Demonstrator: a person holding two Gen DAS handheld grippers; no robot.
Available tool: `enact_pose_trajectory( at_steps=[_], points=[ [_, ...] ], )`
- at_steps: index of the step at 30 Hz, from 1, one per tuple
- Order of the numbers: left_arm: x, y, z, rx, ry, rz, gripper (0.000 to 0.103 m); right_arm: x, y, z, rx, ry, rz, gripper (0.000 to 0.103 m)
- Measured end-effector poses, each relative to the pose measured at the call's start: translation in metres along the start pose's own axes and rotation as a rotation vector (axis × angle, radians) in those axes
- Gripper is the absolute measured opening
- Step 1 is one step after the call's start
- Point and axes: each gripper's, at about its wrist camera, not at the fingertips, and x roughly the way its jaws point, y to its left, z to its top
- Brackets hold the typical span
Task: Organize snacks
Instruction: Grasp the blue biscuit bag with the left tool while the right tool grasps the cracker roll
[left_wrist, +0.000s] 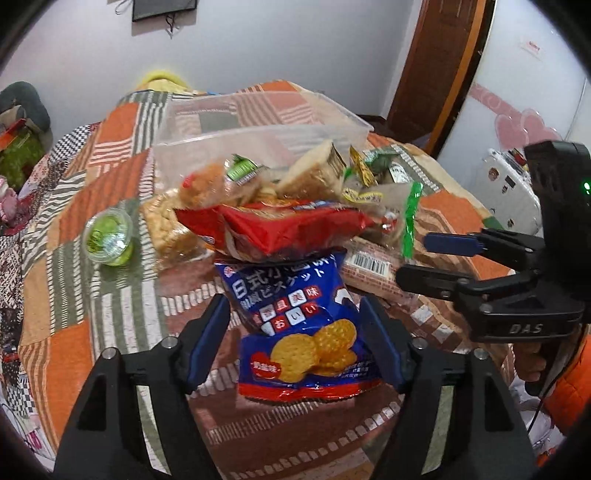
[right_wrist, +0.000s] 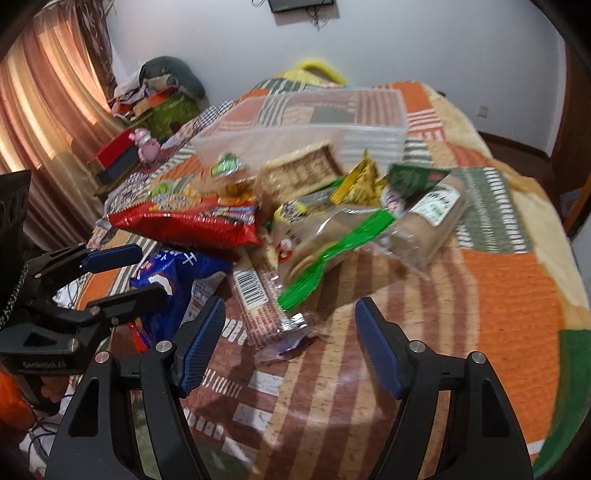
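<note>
A pile of snack packs lies on a patchwork bedspread in front of a clear plastic bin, which also shows in the right wrist view. My left gripper is open with its jaws on either side of a blue biscuit bag, not closed on it. A red snack bag lies just beyond. My right gripper is open and empty above the bedspread, just short of a long barcode-labelled bar and a clear pack with a green strip.
A small green jelly cup stands left of the pile. A yellow wrapper and wrapped rolls lie at the pile's right. Cluttered furniture and curtains stand left of the bed. A white cabinet stands at the right.
</note>
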Motion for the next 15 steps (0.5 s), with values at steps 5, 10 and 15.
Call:
enact_pose_trajectory(
  at_steps=[5,10,15],
  points=[
    [0.014,0.003,-0.003,-0.030,0.043,-0.031,0.076,0.020,0.006,0.003,-0.036,0.051,0.006,0.057],
    [0.023,0.007,-0.006,-0.048,0.061,-0.028,0.075,0.023,0.011,0.000,-0.074,0.066,-0.003,0.047],
    [0.017,0.010,-0.012,-0.044,0.036,-0.005,0.070,0.008,0.009,-0.013,-0.079,0.079,0.022,0.044]
  ],
)
